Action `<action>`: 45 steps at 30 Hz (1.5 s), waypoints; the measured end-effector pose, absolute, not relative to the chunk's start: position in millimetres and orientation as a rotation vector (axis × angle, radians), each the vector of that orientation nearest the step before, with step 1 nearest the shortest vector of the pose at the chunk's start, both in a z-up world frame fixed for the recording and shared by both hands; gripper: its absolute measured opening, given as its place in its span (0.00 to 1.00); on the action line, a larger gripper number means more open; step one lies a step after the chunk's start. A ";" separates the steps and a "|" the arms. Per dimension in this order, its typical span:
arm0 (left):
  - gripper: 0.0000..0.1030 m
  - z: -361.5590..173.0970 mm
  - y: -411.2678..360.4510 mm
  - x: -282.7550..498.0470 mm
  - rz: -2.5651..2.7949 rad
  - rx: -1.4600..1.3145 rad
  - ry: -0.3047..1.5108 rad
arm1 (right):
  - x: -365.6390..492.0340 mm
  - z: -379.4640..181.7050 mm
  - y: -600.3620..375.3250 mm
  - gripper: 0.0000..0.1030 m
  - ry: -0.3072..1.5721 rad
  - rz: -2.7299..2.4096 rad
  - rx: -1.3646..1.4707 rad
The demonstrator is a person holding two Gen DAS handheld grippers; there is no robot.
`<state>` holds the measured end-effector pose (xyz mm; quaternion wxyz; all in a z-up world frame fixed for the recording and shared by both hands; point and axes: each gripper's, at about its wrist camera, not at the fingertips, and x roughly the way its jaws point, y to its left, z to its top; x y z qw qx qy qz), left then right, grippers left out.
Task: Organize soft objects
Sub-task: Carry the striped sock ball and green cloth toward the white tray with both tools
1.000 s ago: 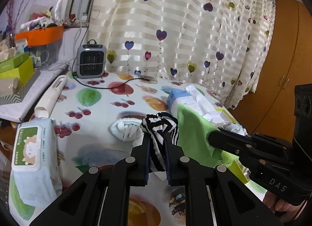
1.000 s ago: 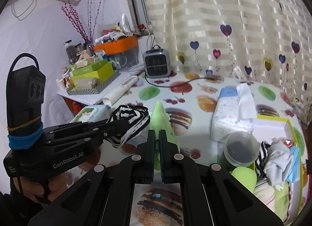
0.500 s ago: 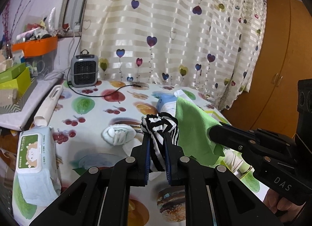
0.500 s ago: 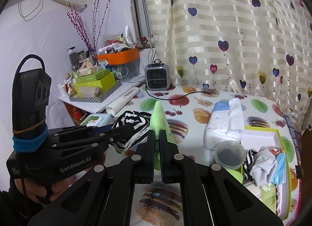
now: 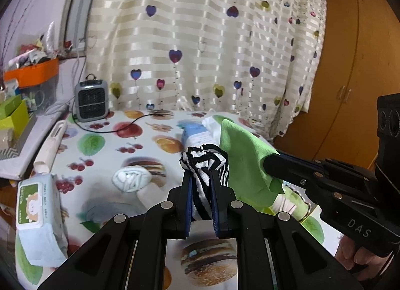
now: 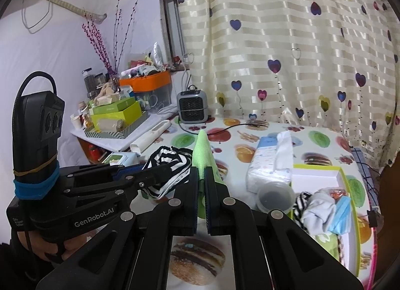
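Glossy fruit-print tablecloth (image 5: 105,145), crumpled striped sock (image 5: 205,162)

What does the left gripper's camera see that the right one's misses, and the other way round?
Only the left wrist view shows the rolled white sock and the wooden wardrobe. Only the right wrist view shows the yellow-rimmed box of clothes and the plastic cup. Both show the striped cloth clamped in the left gripper, the green cloth clamped in the right gripper, and the small heater.

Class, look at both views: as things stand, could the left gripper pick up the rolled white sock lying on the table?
Probably not yet: the left gripper is shut on the striped cloth. The rolled white sock lies uncovered, so the path looks free.
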<state>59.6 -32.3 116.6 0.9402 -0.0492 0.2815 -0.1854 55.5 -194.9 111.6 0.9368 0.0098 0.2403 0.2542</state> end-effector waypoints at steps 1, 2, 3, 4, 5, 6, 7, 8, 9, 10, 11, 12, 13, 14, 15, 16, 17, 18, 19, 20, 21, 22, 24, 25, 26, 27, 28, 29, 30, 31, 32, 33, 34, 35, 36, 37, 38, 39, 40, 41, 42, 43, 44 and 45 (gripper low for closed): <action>0.12 117.4 -35.9 59.5 -0.388 -0.098 0.573 | 55.1 112.3 -198.3 0.04 0.489 0.512 0.023; 0.12 117.9 -38.4 59.6 -0.394 -0.096 0.572 | 54.9 112.7 -200.7 0.04 0.488 0.506 0.025; 0.12 118.3 -41.0 59.7 -0.401 -0.094 0.572 | 55.1 112.9 -203.5 0.04 0.489 0.498 0.027; 0.12 118.5 -43.9 59.7 -0.408 -0.091 0.573 | 55.1 113.0 -204.7 0.04 0.489 0.493 0.026; 0.12 118.7 -47.1 60.1 -0.416 -0.089 0.574 | 55.2 113.2 -206.0 0.04 0.490 0.489 0.026; 0.12 118.8 -49.7 60.7 -0.422 -0.086 0.575 | 55.0 113.5 -207.5 0.04 0.490 0.483 0.025; 0.12 119.0 -53.0 61.2 -0.430 -0.083 0.577 | 54.7 113.8 -209.3 0.04 0.489 0.479 0.025; 0.12 119.1 -55.3 61.3 -0.436 -0.080 0.577 | 54.5 113.9 -210.7 0.04 0.488 0.475 0.025; 0.12 119.4 -58.5 61.6 -0.443 -0.076 0.577 | 54.6 113.9 -212.0 0.04 0.489 0.471 0.025; 0.12 119.1 -60.5 61.5 -0.447 -0.073 0.577 | 54.3 113.9 -213.7 0.04 0.488 0.466 0.026; 0.12 119.3 -63.3 62.0 -0.453 -0.070 0.577 | 54.2 113.8 -215.8 0.04 0.488 0.462 0.026; 0.12 119.6 -66.4 62.7 -0.459 -0.066 0.577 | 54.4 113.7 -218.4 0.04 0.489 0.455 0.029; 0.12 119.7 -68.5 63.1 -0.464 -0.064 0.576 | 54.6 113.8 -220.4 0.04 0.489 0.450 0.031; 0.12 120.0 -71.0 63.9 -0.468 -0.062 0.576 | 55.2 113.8 -222.8 0.04 0.489 0.444 0.033; 0.12 119.9 -73.9 64.8 -0.474 -0.059 0.577 | 55.7 114.0 -225.6 0.04 0.489 0.436 0.035; 0.12 120.0 -76.6 65.6 -0.478 -0.058 0.578 | 55.9 114.1 -227.6 0.04 0.489 0.431 0.037; 0.12 119.9 -78.7 66.2 -0.482 -0.056 0.579 | 56.3 114.1 -230.2 0.04 0.489 0.426 0.038; 0.12 119.7 -80.9 66.3 -0.485 -0.053 0.579 | 56.5 114.0 -232.9 0.04 0.489 0.421 0.040; 0.12 119.3 -83.6 67.1 -0.488 -0.050 0.581 | 56.9 113.8 -235.8 0.04 0.489 0.415 0.042; 0.12 119.0 -86.9 68.2 -0.493 -0.047 0.582 | 57.7 113.6 -238.2 0.04 0.490 0.410 0.044; 0.12 119.0 -90.1 69.7 -0.498 -0.044 0.584 | 58.1 113.0 -240.9 0.04 0.490 0.405 0.046; 0.12 118.9 -92.8 70.8 -0.502 -0.041 0.585 | 58.2 112.6 -243.3 0.04 0.491 0.400 0.049; 0.12 119.0 -97.2 72.8 -0.509 -0.036 0.585 | 59.1 111.3 -250.0 0.04 0.492 0.388 0.057; 0.12 118.9 -100.0 74.0 -0.512 -0.033 0.586 | 59.6 110.7 -253.9 0.04 0.493 0.380 0.061; 0.12 118.8 -102.7 75.6 -0.518 -0.030 0.586 | 60.3 109.8 -258.0 0.04 0.494 0.373 0.065; 0.12 118.6 -105.6 77.3 -0.522 -0.029 0.586 | 61.0 109.5 -260.7 0.04 0.495 0.367 0.069; 0.12 118.6 -107.6 78.6 -0.524 -0.028 0.587 | 62.2 109.2 -265.1 0.04 0.495 0.359 0.075; 0.12 118.0 -110.4 80.5 -0.528 -0.027 0.588 | 63.3 108.8 -269.9 0.04 0.496 0.350 0.081; 0.12 117.5 -112.9 82.5 -0.533 -0.028 0.590 | 63.6 108.9 -272.9 0.04 0.496 0.344 0.084; 0.12 116.9 -115.2 84.0 -0.537 -0.028 0.592 | 64.4 108.7 -278.0 0.04 0.496 0.333 0.089; 0.12 116.7 -117.5 85.2 -0.541 -0.029 0.593 | 64.6 108.3 -281.7 0.04 0.496 0.325 0.092; 0.12 116.2 -119.5 86.7 -0.544 -0.029 0.594 | 64.8 108.0 -286.4 0.04 0.497 0.317 0.097; 0.12 115.7 -120.7 88.2 -0.547 -0.029 0.595 | 65.4 107.8 -290.2 0.04 0.497 0.310 0.101; 0.12 114.9 -123.1 90.0 -0.553 -0.029 0.598 | 66.1 107.5 -294.5 0.04 0.497 0.300 0.105; 0.12 114.3 -125.4 91.1 -0.556 -0.028 0.600 | 66.9 107.4 -297.0 0.04 0.498 0.293 0.107; 0.12 113.6 -127.7 92.4 -0.559 -0.027 0.602 | 67.7 106.9 -300.3 0.04 0.499 0.285 0.111; 0.12 113.0 -129.4 93.7 -0.562 -0.025 0.604 | 68.5 106.2 -303.4 0.04 0.500 0.278 0.115; 0.12 112.0 -131.1 95.2 -0.566 -0.024 0.607 | 69.2 105.4 -305.9 0.04 0.502 0.273 0.117; 0.12 111.4 -132.5 96.6 -0.568 -0.023 0.609 | 70.3 104.1 -308.3 0.04 0.504 0.266 0.120; 0.12 110.8 -133.5 97.5 -0.570 -0.022 0.611 | 71.7 102.9 -310.1 0.04 0.507 0.261 0.123; 0.12 109.9 -134.6 98.3 -0.573 -0.020 0.612 | 73.1 101.5 -312.2 0.04 0.511 0.255 0.125; 0.12 109.2 -135.3 99.2 -0.574 -0.019 0.613 | 74.7 99.7 -314.6 0.04 0.515 0.247 0.128; 0.12 108.3 -135.9 100.5 -0.574 -0.019 0.616 | 76.2 98.0 -317.0 0.04 0.517 0.240 0.131; 0.12 107.2 -136.2 102.0 -0.575 -0.020 0.618 | 77.7 96.3 -319.5 0.04 0.521 0.232 0.133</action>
